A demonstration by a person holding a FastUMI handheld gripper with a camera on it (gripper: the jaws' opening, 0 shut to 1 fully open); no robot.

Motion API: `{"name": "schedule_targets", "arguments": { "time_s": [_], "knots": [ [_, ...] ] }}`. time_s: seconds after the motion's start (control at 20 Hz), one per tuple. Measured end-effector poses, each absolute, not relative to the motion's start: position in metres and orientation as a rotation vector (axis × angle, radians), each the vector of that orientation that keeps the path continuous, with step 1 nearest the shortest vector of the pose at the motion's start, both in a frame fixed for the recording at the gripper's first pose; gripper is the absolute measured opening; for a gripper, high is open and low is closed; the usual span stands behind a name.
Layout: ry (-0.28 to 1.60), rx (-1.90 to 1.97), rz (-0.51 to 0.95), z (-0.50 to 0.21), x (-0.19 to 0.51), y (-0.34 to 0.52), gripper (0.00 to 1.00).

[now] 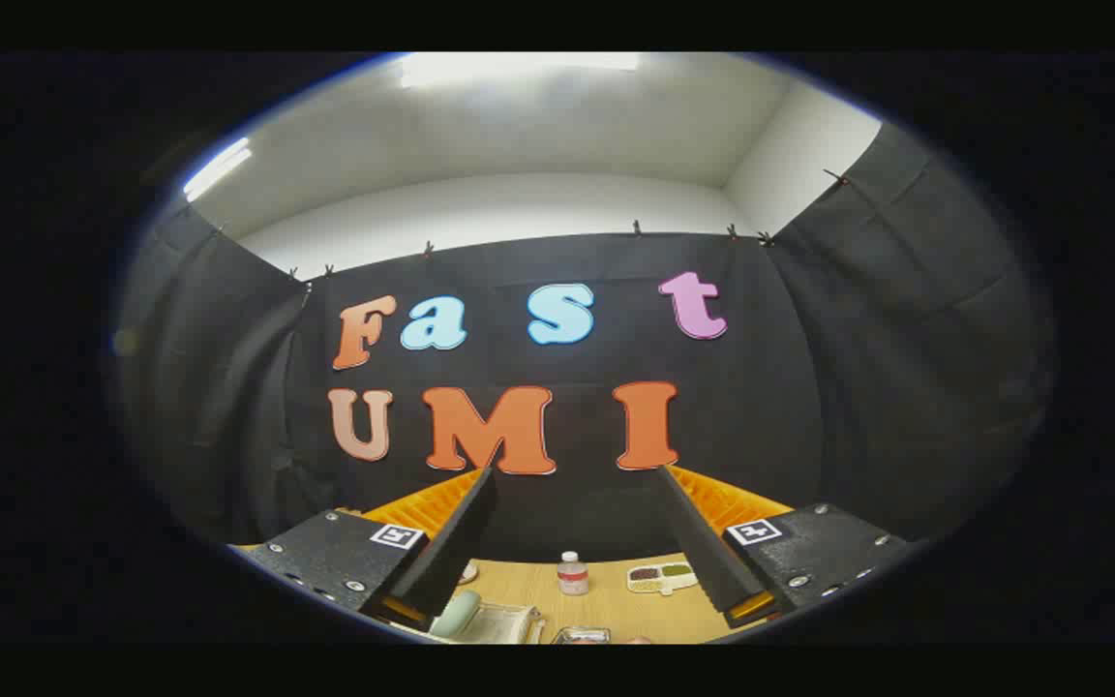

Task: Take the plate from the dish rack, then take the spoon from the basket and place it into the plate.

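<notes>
My gripper [575, 471] is open and held high, tilted up toward the booth's back wall, with nothing between its fingers. Far below the fingers lies a wooden table [606, 605]. At its near edge, by the left finger, a pale green rounded object [458, 613] sits beside a whitish wire-like stand [504, 624], possibly the dish rack. Both are cut off by the view and too small to tell apart clearly. I cannot make out a plate, spoon or basket with any certainty.
A small clear bottle [572, 573] stands on the table between the fingers. A flat compartmented tray [661, 577] lies to its right. A clear container [581, 636] sits at the near edge. Black cloth walls close in the back and both sides.
</notes>
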State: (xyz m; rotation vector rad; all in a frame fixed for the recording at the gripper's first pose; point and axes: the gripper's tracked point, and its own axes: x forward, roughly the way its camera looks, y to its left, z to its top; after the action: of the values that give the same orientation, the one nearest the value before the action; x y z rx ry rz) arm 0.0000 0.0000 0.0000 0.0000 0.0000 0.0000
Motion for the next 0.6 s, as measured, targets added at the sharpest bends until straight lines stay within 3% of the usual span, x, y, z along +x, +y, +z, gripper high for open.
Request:
{"name": "schedule_targets", "arguments": {
  "time_s": [0.6],
  "knots": [
    [0.021,-0.017,0.029,-0.001,0.001,0.016,0.98]
  ]
}}
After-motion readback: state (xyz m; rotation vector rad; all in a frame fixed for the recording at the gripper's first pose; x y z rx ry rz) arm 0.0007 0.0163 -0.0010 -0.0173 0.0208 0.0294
